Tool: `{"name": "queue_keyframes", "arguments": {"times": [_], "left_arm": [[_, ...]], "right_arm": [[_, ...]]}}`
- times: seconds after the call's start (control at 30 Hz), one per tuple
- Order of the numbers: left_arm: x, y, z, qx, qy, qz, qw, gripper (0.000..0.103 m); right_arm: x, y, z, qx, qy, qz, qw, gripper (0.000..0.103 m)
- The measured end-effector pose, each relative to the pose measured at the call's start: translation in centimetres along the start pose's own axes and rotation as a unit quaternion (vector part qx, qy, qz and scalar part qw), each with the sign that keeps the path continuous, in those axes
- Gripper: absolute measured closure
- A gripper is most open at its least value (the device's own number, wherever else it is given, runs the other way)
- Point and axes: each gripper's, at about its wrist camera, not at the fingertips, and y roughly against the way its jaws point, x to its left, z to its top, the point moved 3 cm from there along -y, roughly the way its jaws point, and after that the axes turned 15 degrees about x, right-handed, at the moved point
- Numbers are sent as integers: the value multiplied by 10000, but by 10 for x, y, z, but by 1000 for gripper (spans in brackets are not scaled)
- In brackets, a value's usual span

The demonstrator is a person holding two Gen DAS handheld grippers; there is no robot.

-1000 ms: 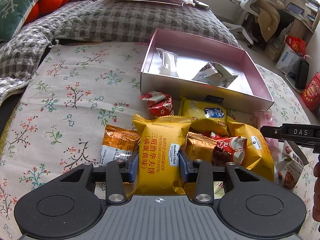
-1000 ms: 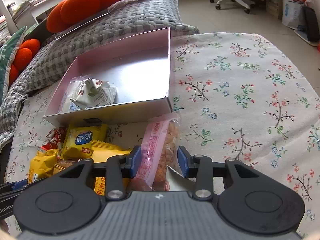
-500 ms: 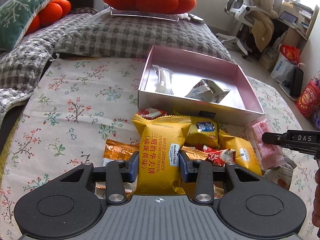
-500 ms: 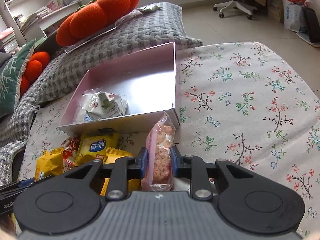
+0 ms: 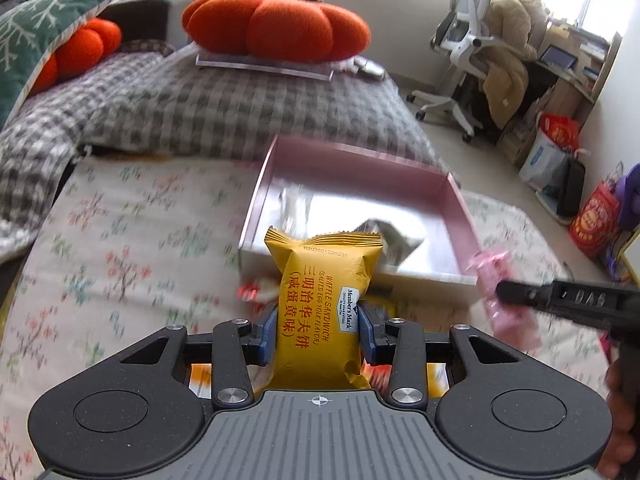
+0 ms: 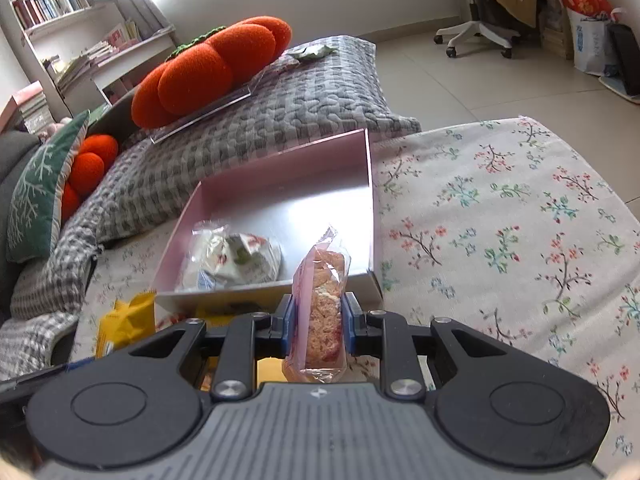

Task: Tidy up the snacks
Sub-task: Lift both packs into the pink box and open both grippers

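Note:
My left gripper [image 5: 317,330] is shut on a yellow waffle sandwich packet [image 5: 322,300], held upright above the snack pile in front of the pink box [image 5: 362,184]. My right gripper [image 6: 317,322] is shut on a pink-wrapped rice crisp bar [image 6: 322,292], lifted just before the pink box [image 6: 370,208]. In the left wrist view the right gripper's black finger [image 5: 568,300] and the pink bar [image 5: 500,292] show at the right. A white crumpled packet [image 6: 236,260] lies inside the box. Yellow packets [image 6: 126,322] stay on the floral cloth below.
The floral cloth [image 6: 500,220] covers the surface. Behind the box lie a grey checked blanket [image 5: 200,108] and an orange pumpkin cushion [image 5: 276,28]. An office chair [image 5: 468,48] and bags [image 5: 596,216] stand on the floor at the right.
The right gripper closed on the pink bar and lifted it. Both grippers rose with their packets and tilted up, so the box now sits lower and closer in both views.

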Motion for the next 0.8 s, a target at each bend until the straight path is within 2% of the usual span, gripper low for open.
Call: {"name": "queue_keyframes", "arguments": {"times": [0.2, 0.37, 0.57, 0.8], "left_arm": [[-12, -9, 53, -293, -207, -66, 9993, 66], [-15, -43, 88, -258, -106, -233, 9993, 66], [-10, -89, 100, 44, 68, -381, 9992, 66], [-14, -114, 110, 90, 12, -351, 9993, 65]], "right_arm": [[-2, -10, 22, -49, -179, 190, 9996, 81], [0, -20, 42, -187, -197, 160, 9995, 81], [5, -45, 60, -177, -125, 106, 9997, 82], [4, -70, 68, -123, -235, -12, 9996, 82]]}}
